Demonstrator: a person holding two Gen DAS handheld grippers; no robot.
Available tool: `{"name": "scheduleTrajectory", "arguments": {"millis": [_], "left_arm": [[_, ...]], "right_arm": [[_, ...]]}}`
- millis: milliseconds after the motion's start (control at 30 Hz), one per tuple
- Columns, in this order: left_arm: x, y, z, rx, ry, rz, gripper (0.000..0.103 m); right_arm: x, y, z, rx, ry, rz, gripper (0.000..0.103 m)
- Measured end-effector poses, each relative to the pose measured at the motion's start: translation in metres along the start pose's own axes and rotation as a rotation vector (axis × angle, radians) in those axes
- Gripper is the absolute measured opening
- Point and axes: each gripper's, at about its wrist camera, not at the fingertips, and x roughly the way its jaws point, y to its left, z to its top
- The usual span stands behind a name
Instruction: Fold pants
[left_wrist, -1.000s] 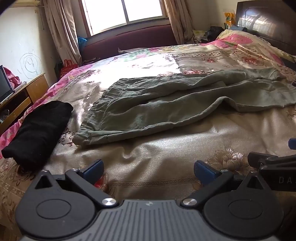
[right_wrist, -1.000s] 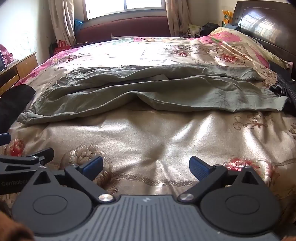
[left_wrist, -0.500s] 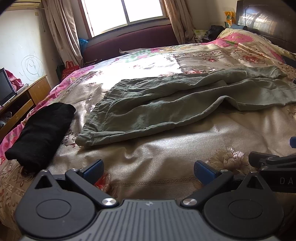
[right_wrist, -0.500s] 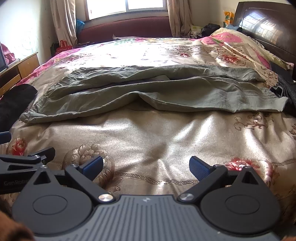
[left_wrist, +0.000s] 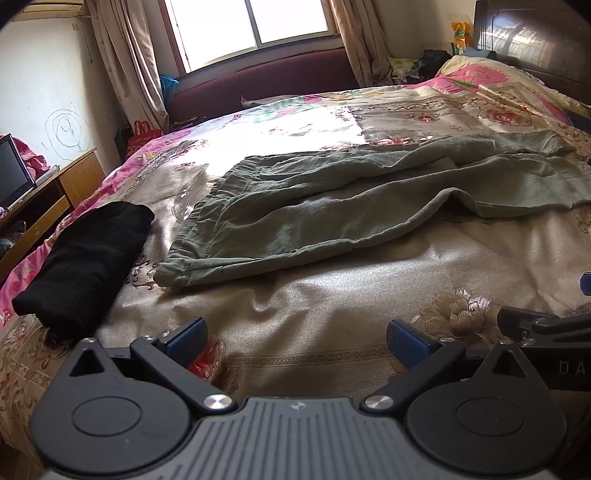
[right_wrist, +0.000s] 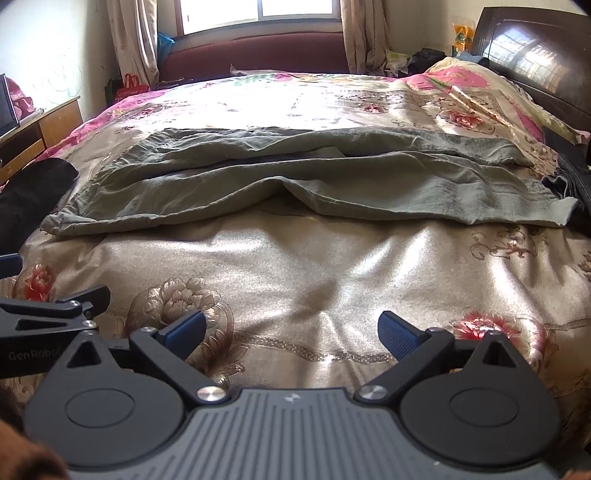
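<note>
Olive-green pants (left_wrist: 332, 206) lie across the floral bedspread (left_wrist: 332, 302), waistband to the left and legs running right, one leg folded over the other. The same pants (right_wrist: 295, 188) fill the middle of the right wrist view. My left gripper (left_wrist: 295, 338) hovers open over the bedspread, well short of the pants' near edge, with nothing between its blue pads. Over the bed's near part my right gripper (right_wrist: 291, 330) is likewise open and holds nothing. Each gripper shows at the edge of the other's view.
A folded black garment (left_wrist: 81, 258) lies at the bed's left side. Dark clothing (right_wrist: 569, 181) sits beyond the pants' leg ends on the right. A wooden cabinet (left_wrist: 44, 206) with a screen stands left; the dark headboard (right_wrist: 535, 62) rises at the right. A sofa (left_wrist: 258, 81) sits under the window.
Both views have tilted and drawn back slightly, so the pants sit a little farther into the frame. Both grippers stay open and the pants have not moved.
</note>
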Motion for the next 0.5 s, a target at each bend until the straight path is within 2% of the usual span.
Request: {"name": "scheduleTrajectory", "arguments": {"millis": [500], "left_arm": [[0.0005, -0.0016, -0.0024, 0.016, -0.009, 0.009, 0.103]], "right_arm": [[0.0012, 0.006, -0.002, -0.035, 0.004, -0.011, 0.099]]}}
